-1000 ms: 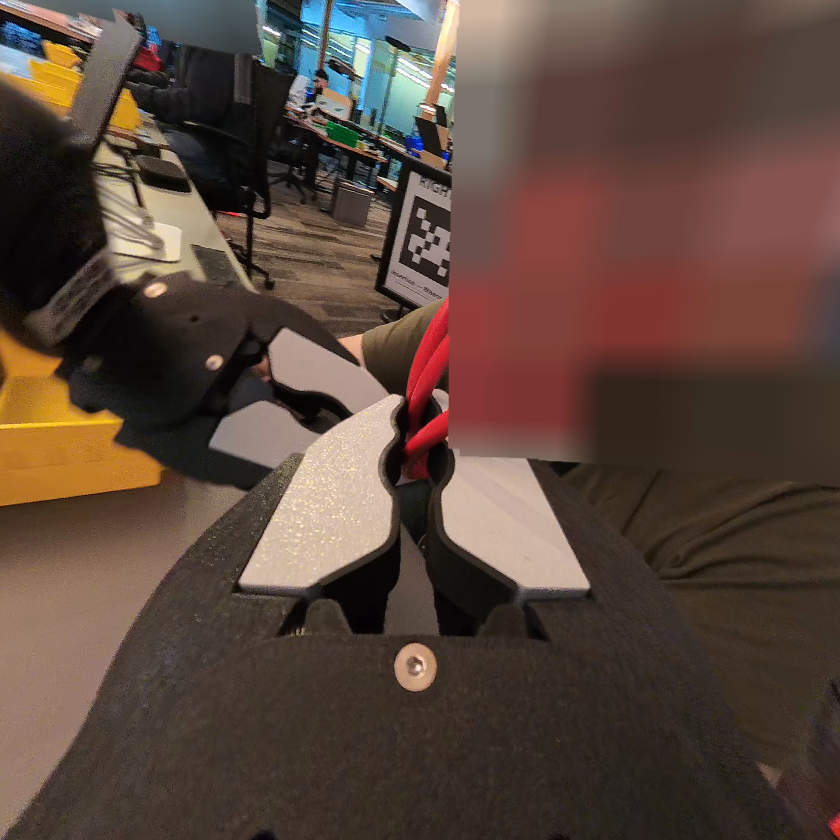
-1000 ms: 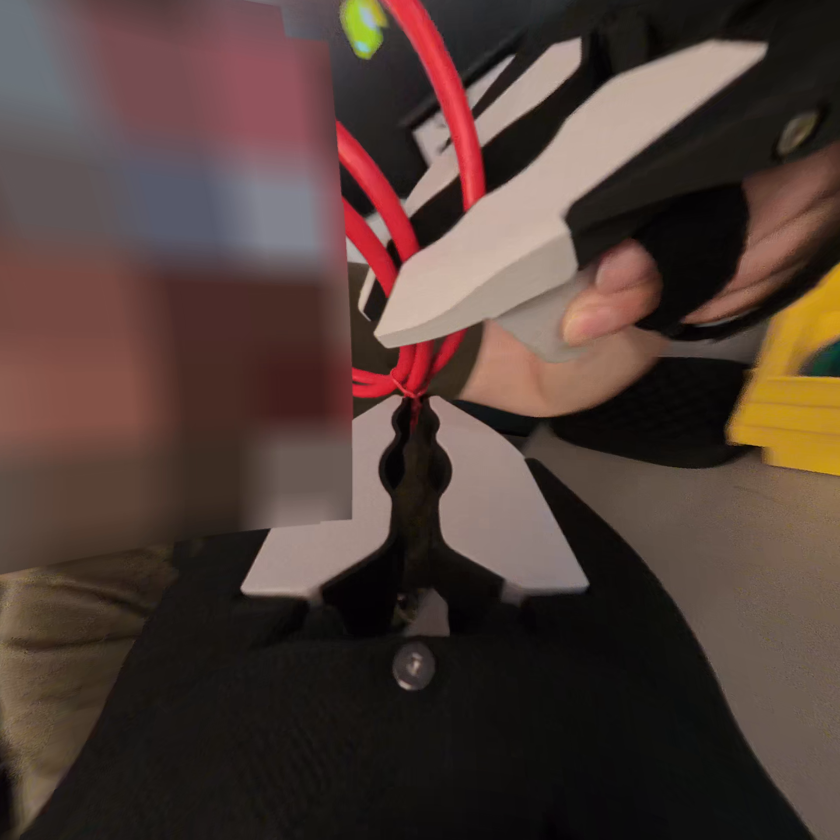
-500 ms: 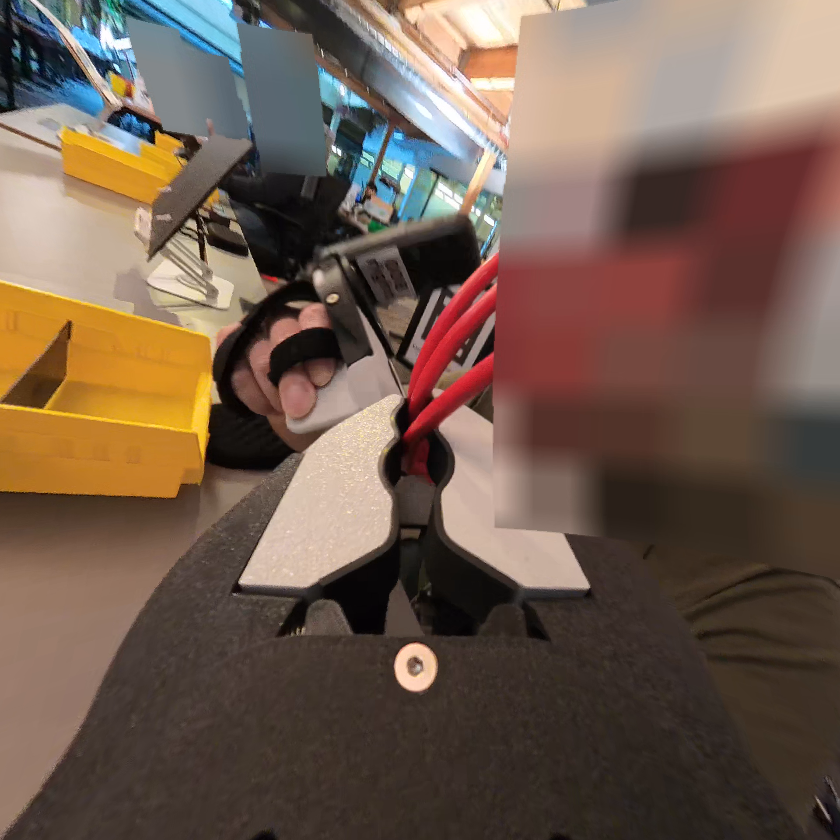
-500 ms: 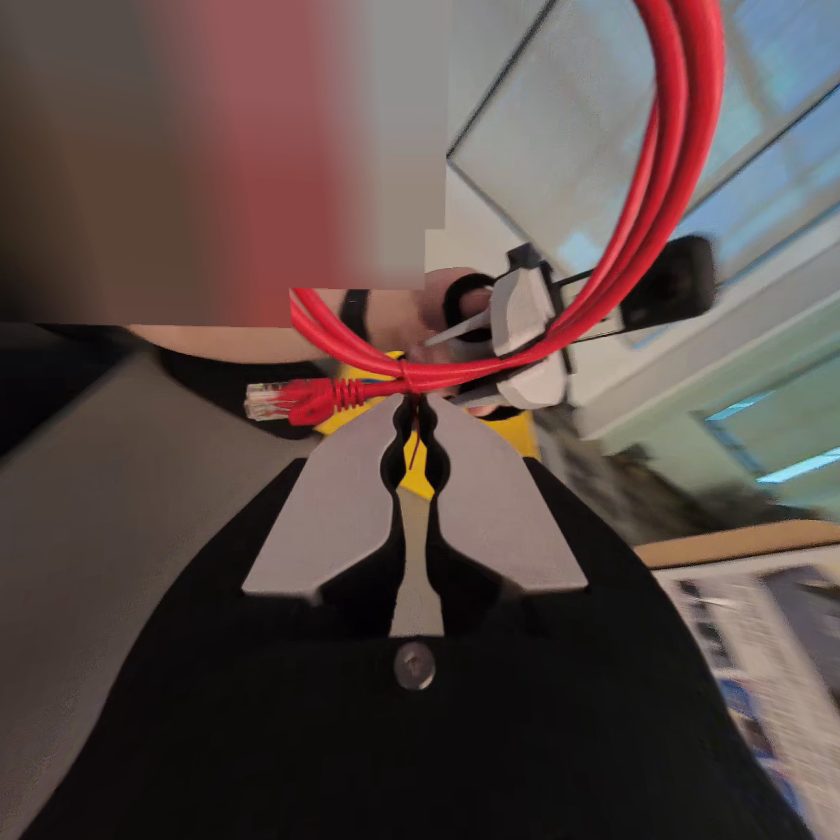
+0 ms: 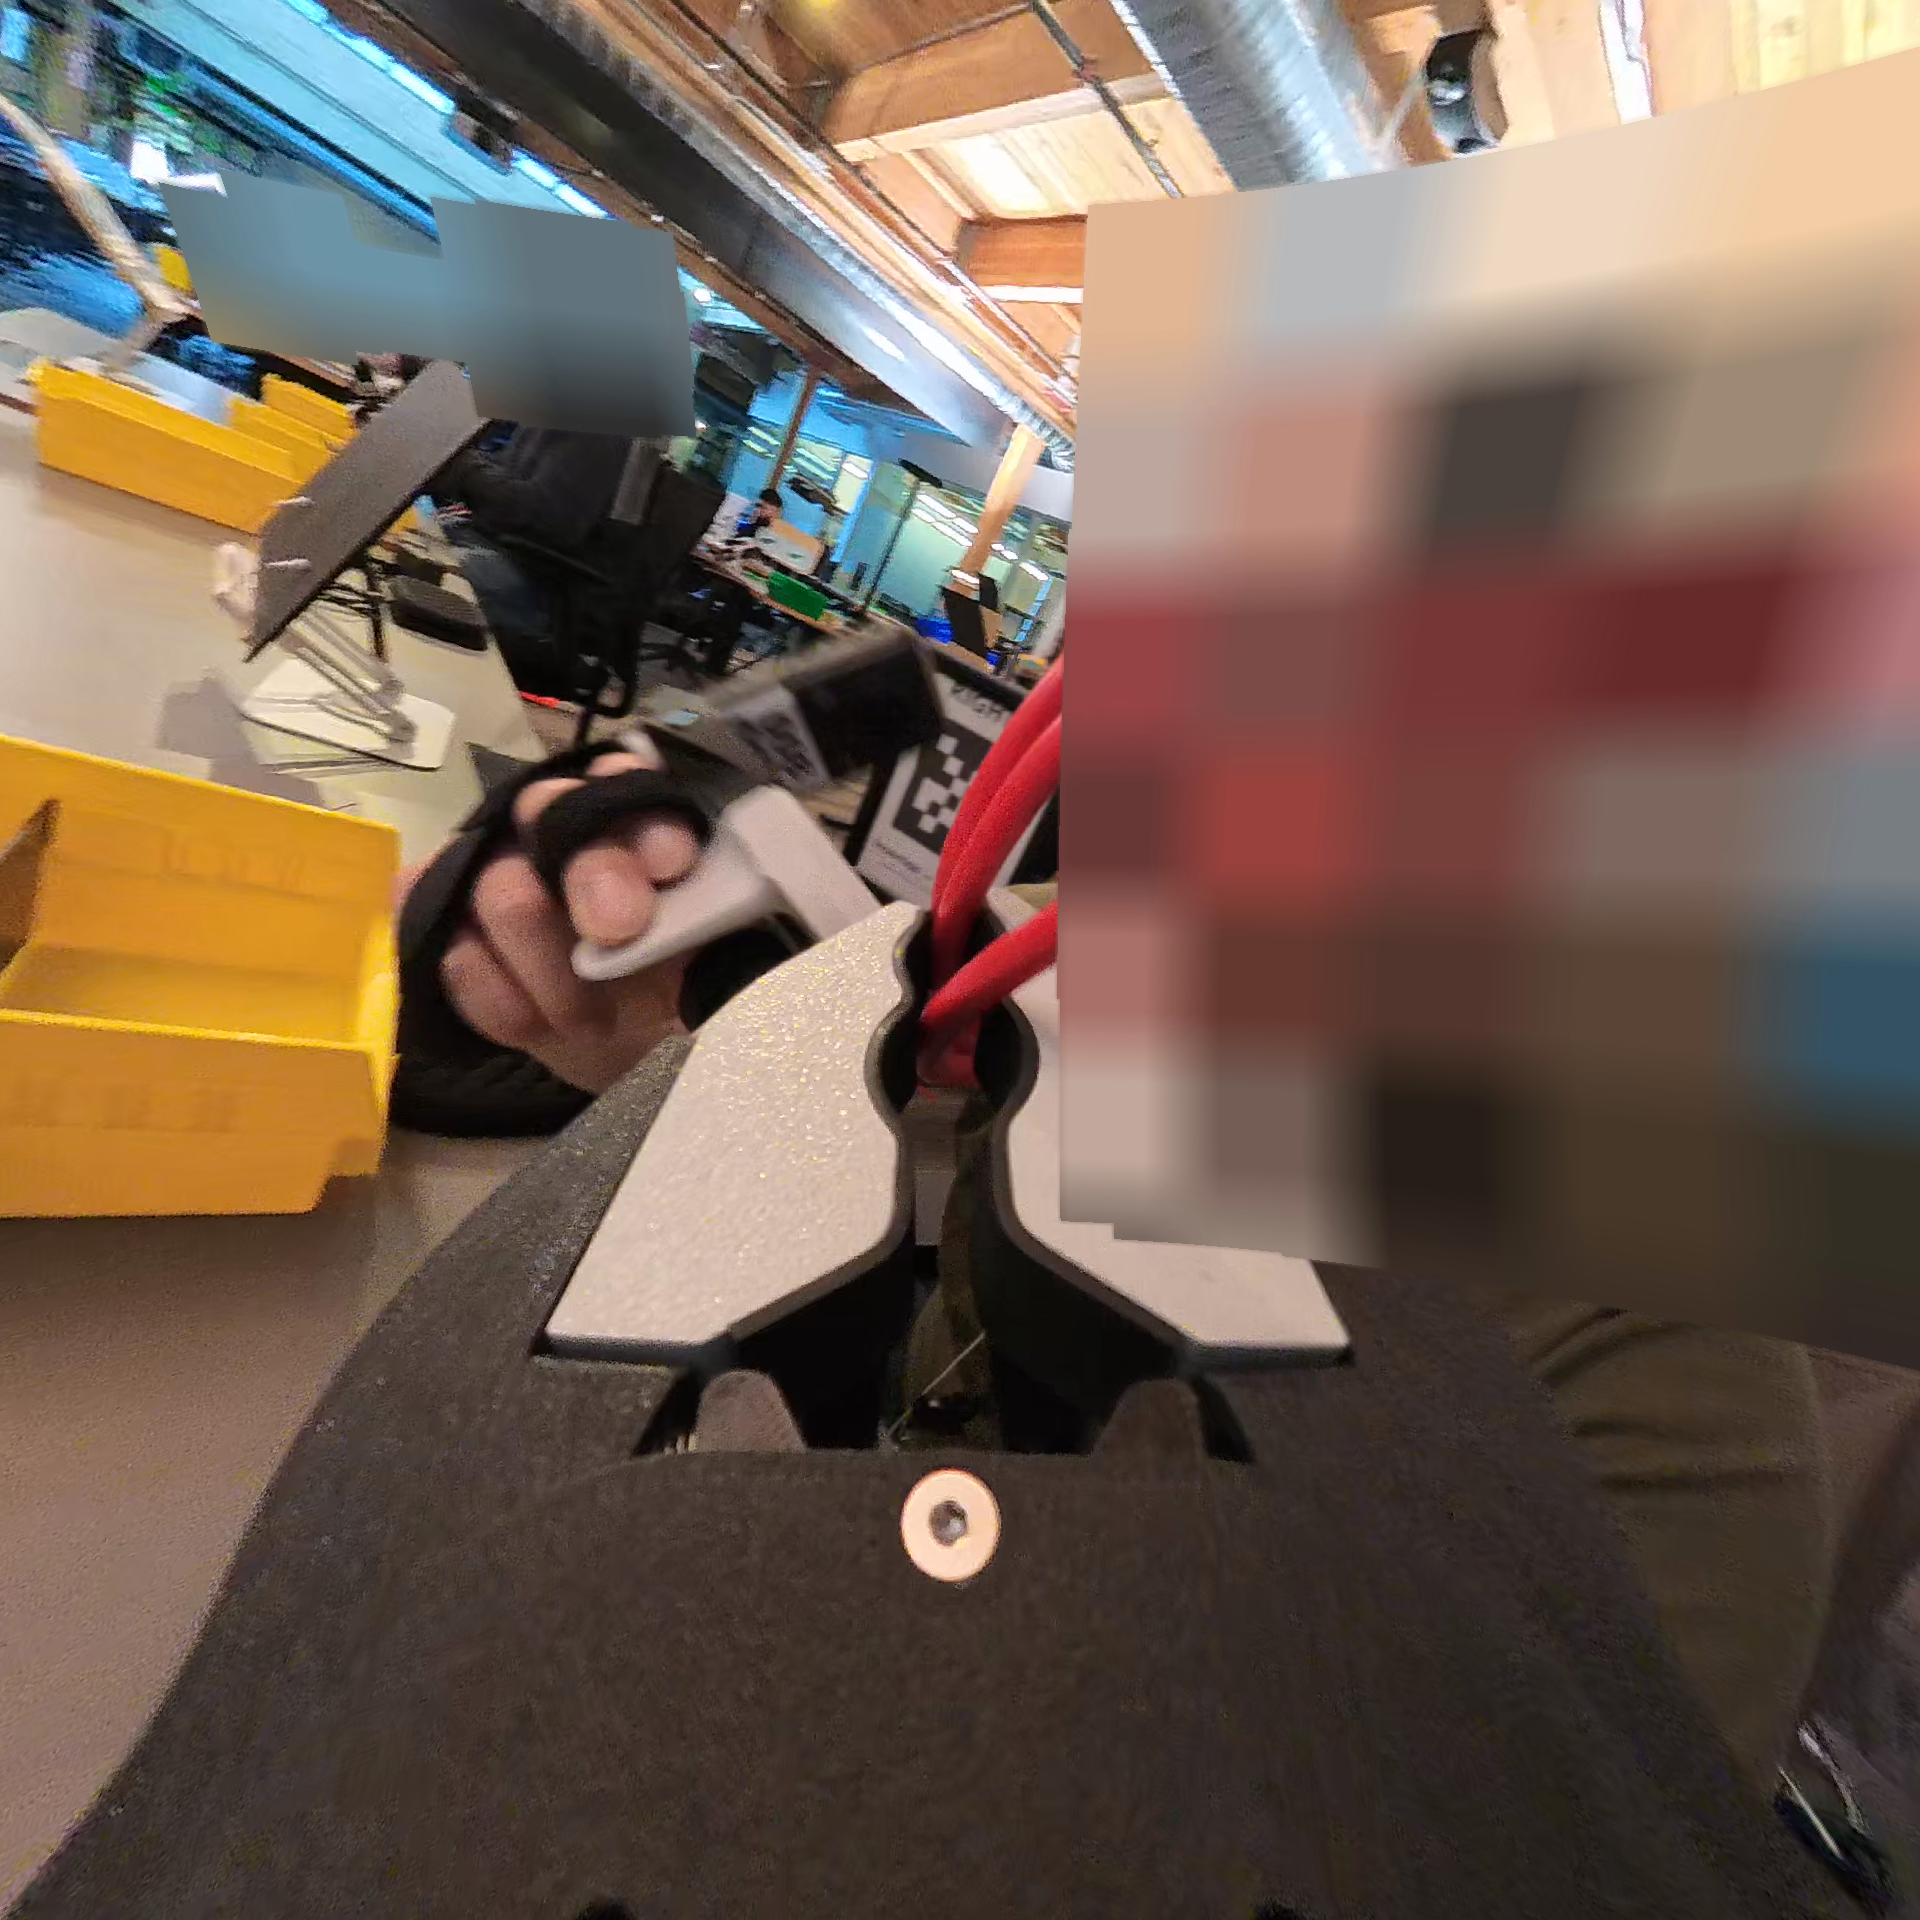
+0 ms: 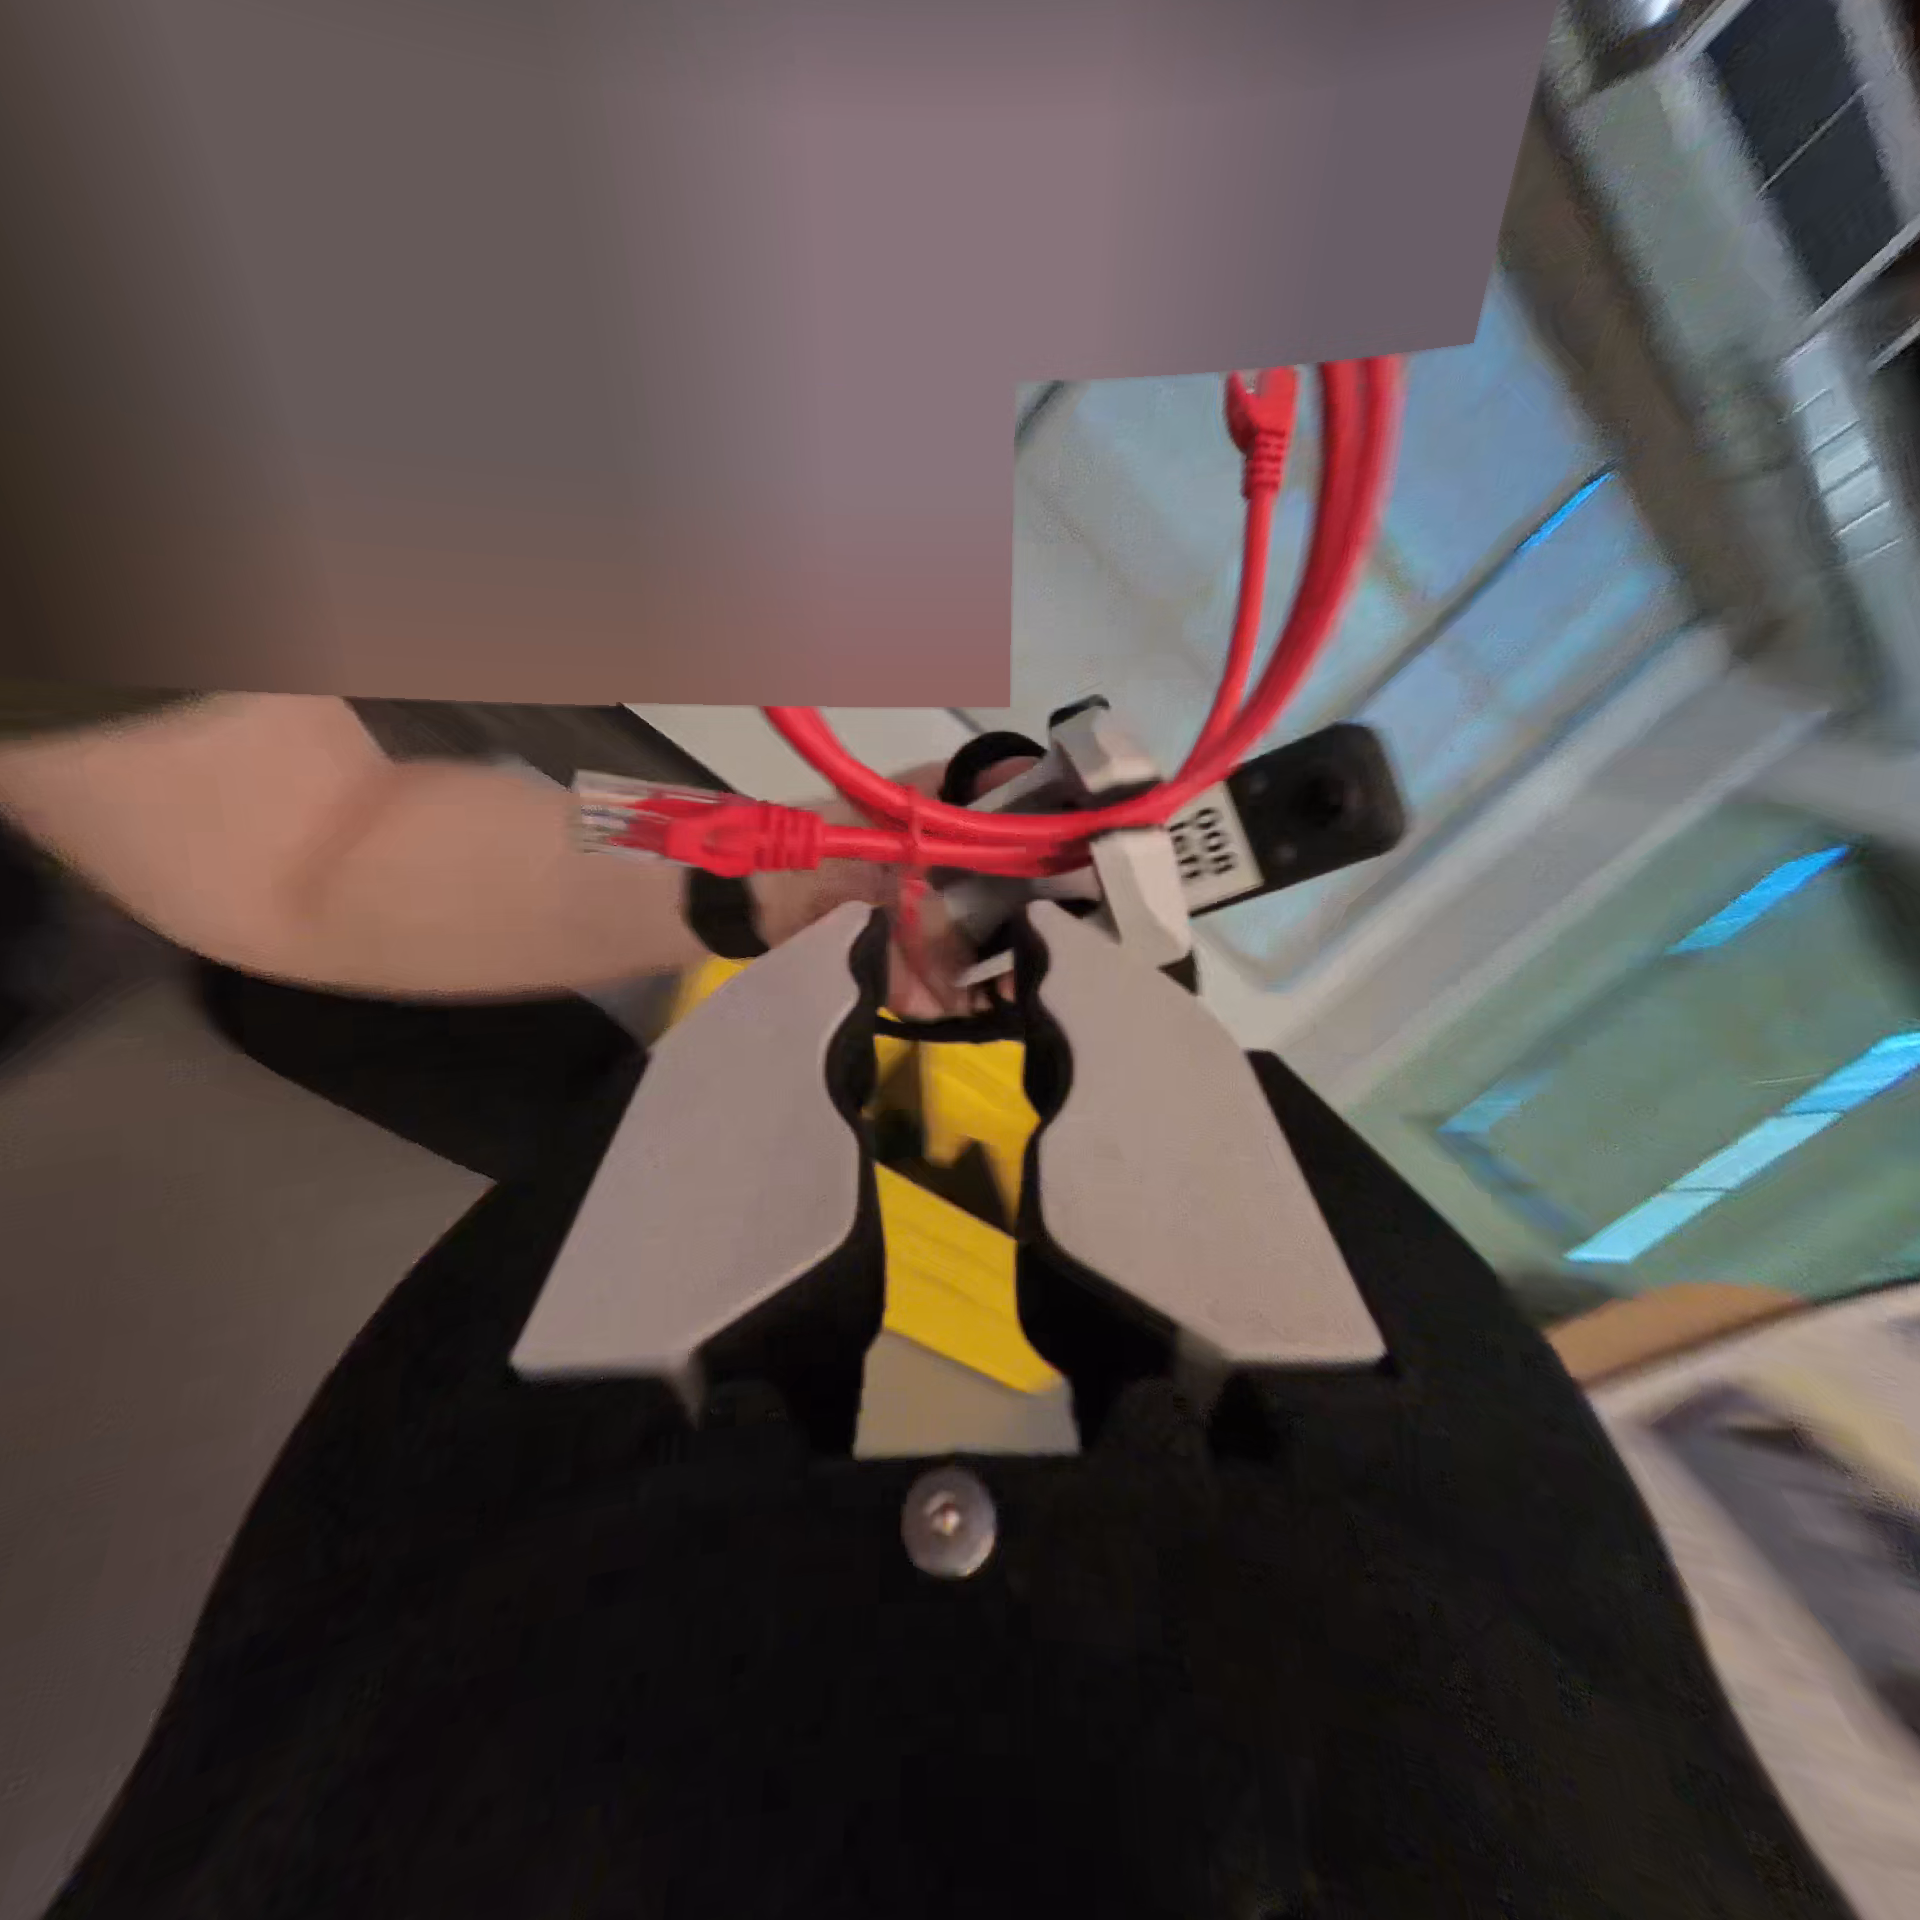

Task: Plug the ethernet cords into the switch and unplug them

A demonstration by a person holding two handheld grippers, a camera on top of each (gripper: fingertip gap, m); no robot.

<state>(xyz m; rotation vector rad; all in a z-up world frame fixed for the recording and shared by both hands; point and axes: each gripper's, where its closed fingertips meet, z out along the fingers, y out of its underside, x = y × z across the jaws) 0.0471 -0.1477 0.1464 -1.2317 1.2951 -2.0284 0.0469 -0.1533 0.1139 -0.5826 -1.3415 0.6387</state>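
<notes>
A coiled red ethernet cord (image 6: 997, 836), tied into a bundle, hangs in the air, both plugs free.

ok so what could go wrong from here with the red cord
1. The red ethernet cord is coiled and bound by a thin tie. The right gripper has its jaws apart around the tie's tail and may close on nothing.
2. The left gripper pinches several strands at once, so one could slip out.
3. The plug sticks out free and could snag.
</notes>
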